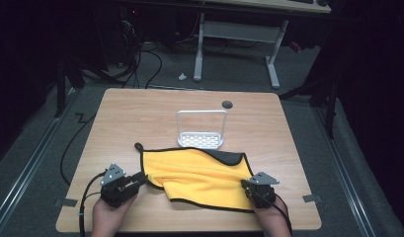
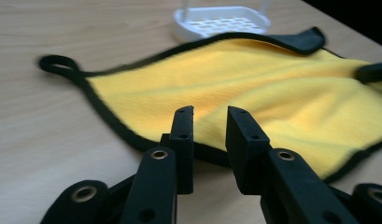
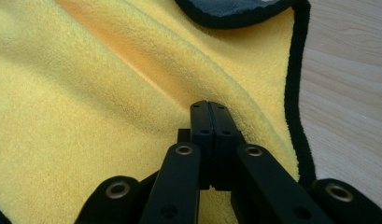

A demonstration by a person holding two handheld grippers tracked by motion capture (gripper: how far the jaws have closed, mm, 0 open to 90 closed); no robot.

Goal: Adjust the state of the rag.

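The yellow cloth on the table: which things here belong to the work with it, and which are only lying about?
In the job:
- yellow cloth, black-edged, one far corner folded over
- right gripper, shut above the cloth's right part
- left gripper, open at its left edge

Lying about:
- white rack, behind the cloth
- table

In the right gripper view, the right hand-held gripper (image 3: 210,106) has its jaws pressed together over the yellow cloth (image 3: 109,116); whether a fold is pinched between them cannot be told. That cloth runs off the picture's left and top edges. In the left gripper view, the white rack (image 2: 221,21) is blurred and its uprights are cut by the top edge. In the high view, both forearms are cropped at the bottom.
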